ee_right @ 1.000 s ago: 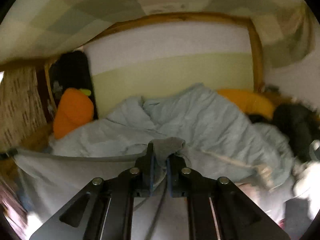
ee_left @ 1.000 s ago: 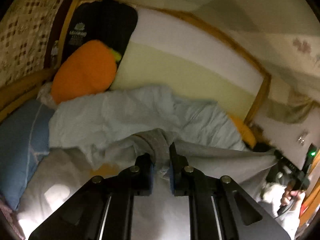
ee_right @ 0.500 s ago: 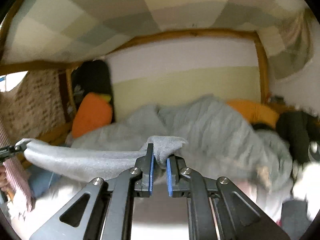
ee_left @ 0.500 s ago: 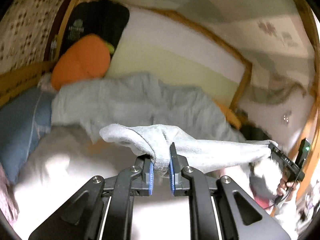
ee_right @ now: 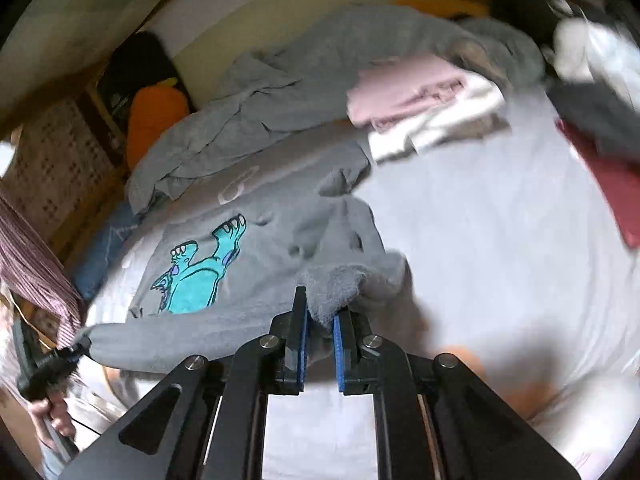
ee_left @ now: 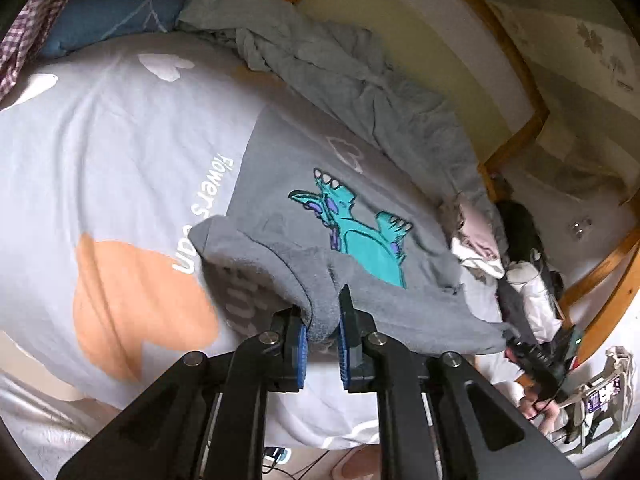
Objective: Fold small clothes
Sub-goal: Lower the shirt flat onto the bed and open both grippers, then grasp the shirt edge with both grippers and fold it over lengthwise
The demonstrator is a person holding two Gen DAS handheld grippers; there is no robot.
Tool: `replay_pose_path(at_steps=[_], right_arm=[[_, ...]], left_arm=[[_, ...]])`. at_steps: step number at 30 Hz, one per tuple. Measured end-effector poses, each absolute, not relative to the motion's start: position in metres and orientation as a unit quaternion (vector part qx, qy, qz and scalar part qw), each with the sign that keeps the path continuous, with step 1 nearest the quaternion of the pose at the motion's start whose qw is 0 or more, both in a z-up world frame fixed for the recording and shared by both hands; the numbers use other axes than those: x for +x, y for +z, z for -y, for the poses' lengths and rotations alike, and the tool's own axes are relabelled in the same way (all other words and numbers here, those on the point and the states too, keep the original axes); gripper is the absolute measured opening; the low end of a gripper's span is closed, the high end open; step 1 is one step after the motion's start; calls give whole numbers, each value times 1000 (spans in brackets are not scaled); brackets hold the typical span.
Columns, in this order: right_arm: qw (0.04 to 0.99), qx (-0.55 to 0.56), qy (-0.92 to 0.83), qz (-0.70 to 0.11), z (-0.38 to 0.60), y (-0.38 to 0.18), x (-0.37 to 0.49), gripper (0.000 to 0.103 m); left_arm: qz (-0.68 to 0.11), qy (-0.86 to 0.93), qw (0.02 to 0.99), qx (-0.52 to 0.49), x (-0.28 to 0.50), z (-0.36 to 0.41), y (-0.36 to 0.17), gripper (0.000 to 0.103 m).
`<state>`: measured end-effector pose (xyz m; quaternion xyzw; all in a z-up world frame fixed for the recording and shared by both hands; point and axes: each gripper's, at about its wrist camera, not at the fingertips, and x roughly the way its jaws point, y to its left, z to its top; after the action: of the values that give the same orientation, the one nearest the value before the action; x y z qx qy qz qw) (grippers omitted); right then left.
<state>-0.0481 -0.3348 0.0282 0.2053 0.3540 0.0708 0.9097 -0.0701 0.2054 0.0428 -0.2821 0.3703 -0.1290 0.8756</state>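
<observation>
A small grey sweatshirt (ee_left: 280, 200) with a teal monster print (ee_left: 356, 232) lies spread on the bed, print side up. My left gripper (ee_left: 322, 326) is shut on a bunched corner of its near edge. My right gripper (ee_right: 320, 320) is shut on the other near corner of the same grey sweatshirt (ee_right: 280, 240), whose teal monster print (ee_right: 200, 272) shows to the left. Each wrist view shows the other gripper at the far end of the held edge, with a hand on its handle.
The bed sheet (ee_left: 120, 140) is pale with an orange shape and white lettering. A crumpled grey blanket (ee_left: 352, 72) lies behind the sweatshirt. Folded pink and white clothes (ee_right: 420, 104), a dark red garment (ee_right: 600, 176) and an orange plush (ee_right: 156, 116) sit further back. A wooden bed frame (ee_left: 516, 64) borders it.
Both grippers have come down and forward with the sweatshirt. It hung stretched in the air before; now most of it lies flat on the sheet with the print showing.
</observation>
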Motion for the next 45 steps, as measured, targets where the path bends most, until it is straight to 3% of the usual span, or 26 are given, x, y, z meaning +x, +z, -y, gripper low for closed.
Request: replay_pose_path(at_steps=[8,16,18,22,23,24,25,26,30,33,36,39,45], right_arm=[[911,198,46,-358,330,37,-98,10],[884,197,26,-423,330,5,-93,10],[878,192,13,-438,330,-3,-95,11],[877,154,-44,-453,333,-1,-95,29],[884,154,-49,-439,338,7,-95,31],[892,157,-47,-422,343,17,-94,41],[899,157,-43,-407,347,27,-91,53],[907,150,-35,-392,351,39,-83,55],[922,77,39,-377,344,81,-7,55],[896,121,123,-408,344,90,76,55],[867,152,141,-454,342,75,167,55],[856,115,104,-493,333,47,241,55],[829,76,41,-552,328,0,328,55]], left_arm=[[-359,-115,889,-259,-101,-202,56,11],[-433,-82,862,-250,-91,-200,8,12],[-458,-72,855,-232,-93,-197,-4,21],[-456,-64,870,-179,-96,-193,9,30],[-445,-68,876,-175,-94,-195,20,42],[-427,-69,885,-172,-91,-199,34,59],[-411,-68,893,-170,-86,-202,46,64],[-395,-67,902,-165,-74,-205,61,66],[-396,-80,906,-128,18,-210,92,67],[-413,-96,897,-126,110,-209,91,66],[-429,-69,887,-158,181,-216,75,59],[-459,-78,869,-171,240,-217,51,59],[-520,-49,845,-112,301,-207,6,60]])
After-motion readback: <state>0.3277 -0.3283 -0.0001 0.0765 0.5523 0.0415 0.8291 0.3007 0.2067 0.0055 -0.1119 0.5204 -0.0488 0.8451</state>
